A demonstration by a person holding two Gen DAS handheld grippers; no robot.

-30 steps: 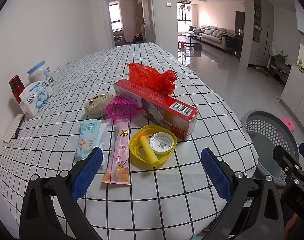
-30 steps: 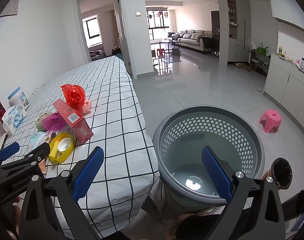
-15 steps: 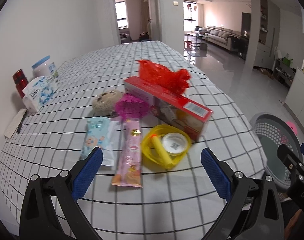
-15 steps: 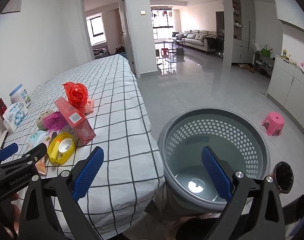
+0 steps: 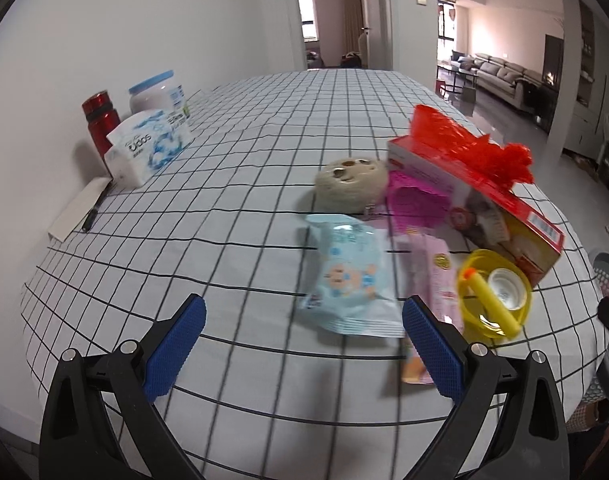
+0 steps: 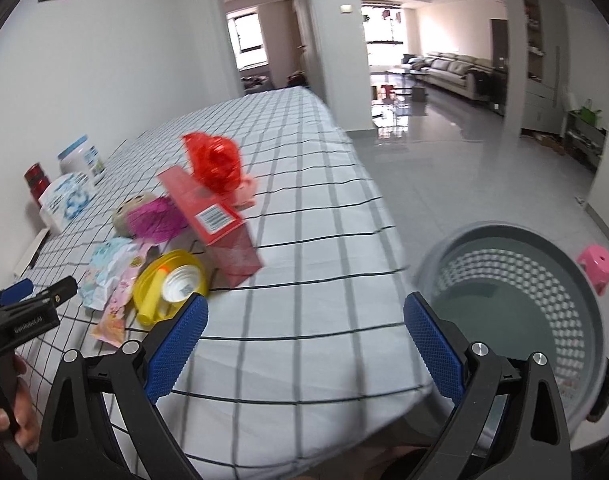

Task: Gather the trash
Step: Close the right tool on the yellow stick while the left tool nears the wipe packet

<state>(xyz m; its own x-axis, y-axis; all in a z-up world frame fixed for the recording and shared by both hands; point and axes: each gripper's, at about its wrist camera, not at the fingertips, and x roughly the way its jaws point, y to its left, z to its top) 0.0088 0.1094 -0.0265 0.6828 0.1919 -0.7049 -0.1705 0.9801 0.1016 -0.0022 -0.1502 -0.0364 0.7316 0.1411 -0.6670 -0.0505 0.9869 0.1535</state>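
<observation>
Trash lies clustered on the checked tablecloth point(image 5: 232, 184): a light-blue snack packet point(image 5: 350, 284), a pink wrapper point(image 5: 432, 280), a yellow lid with a white cap point(image 5: 494, 292), a long red box point(image 5: 476, 196), a red plastic bag point(image 5: 460, 140), a magenta net point(image 5: 416, 204) and a beige plush ball point(image 5: 350, 180). My left gripper point(image 5: 302, 346) hangs open just short of the blue packet, nothing between its pads. My right gripper point(image 6: 304, 344) is open over the table's near corner, with the grey perforated basket point(image 6: 516, 312) on the floor to its right.
Against the wall stand a red bottle point(image 5: 100, 120), a white jar point(image 5: 156, 94), a tissue pack point(image 5: 146, 148) and a pen on a white strip point(image 5: 78, 210). A pink stool point(image 6: 596, 262) sits beyond the basket. A hand point(image 6: 8, 408) holds the left gripper's handle.
Both views have swung left and closer to the table. The trash pile now sits right of centre for the left gripper, and the basket has slid to the right gripper's right side.
</observation>
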